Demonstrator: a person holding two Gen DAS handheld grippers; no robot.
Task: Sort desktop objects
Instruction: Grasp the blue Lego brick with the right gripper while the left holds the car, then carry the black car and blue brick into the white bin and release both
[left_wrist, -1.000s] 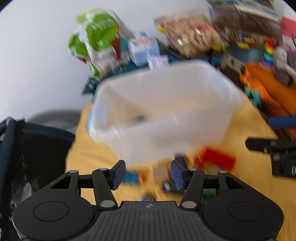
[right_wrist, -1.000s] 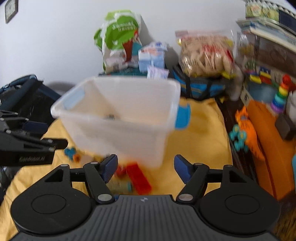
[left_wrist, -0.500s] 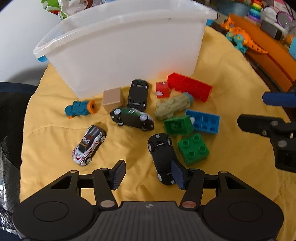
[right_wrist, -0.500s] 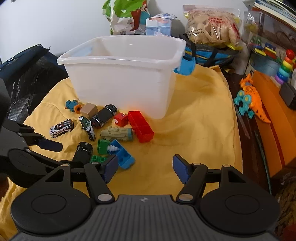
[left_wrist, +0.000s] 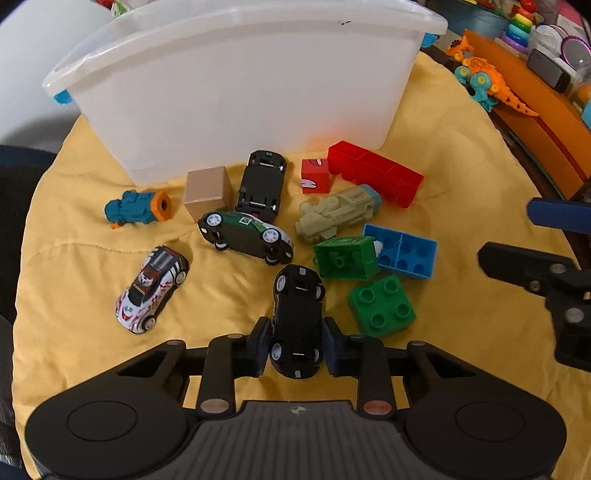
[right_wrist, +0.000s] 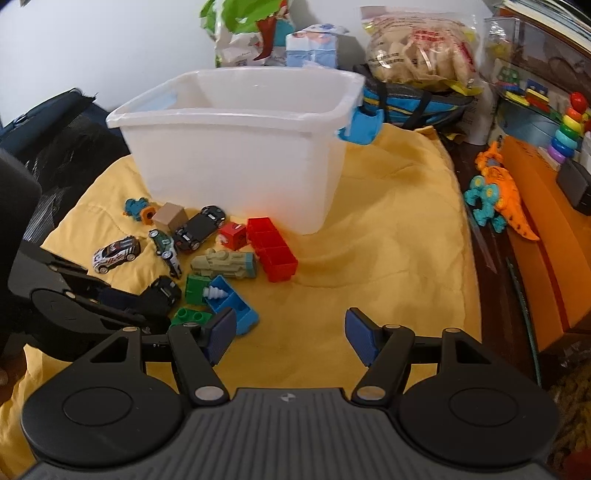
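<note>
A yellow cloth (left_wrist: 443, 155) covers the work surface, and on it stands a translucent white storage bin (left_wrist: 236, 85) with blue handle clips, the largest thing in view, set at the far side of a scatter of toys. Just in front of the bin lie a long red brick (left_wrist: 376, 173), a small red cube (left_wrist: 314, 176), a tan wooden cube (left_wrist: 207, 191) and an upturned black car (left_wrist: 263, 181); nearer come a beige toy train (left_wrist: 338, 212), a green-and-white car (left_wrist: 245, 236) on its side, a teal-and-orange toy (left_wrist: 137, 209), a blue brick (left_wrist: 400, 249), two green bricks (left_wrist: 380, 304) and a white racing car (left_wrist: 153, 290). The left gripper (left_wrist: 297, 341), angled steeply down at the cloth, has just closed its jaws and pinches a black toy car (left_wrist: 298, 317) by its flanks, the car resting on the cloth at the near edge of the pile, well short of the bin. The right gripper (right_wrist: 290, 334) hangs over bare cloth to the right of the toys, its blue pads spread wide with nothing between them. An orange toy dinosaur (right_wrist: 506, 195) lies off the cloth at right.
</note>
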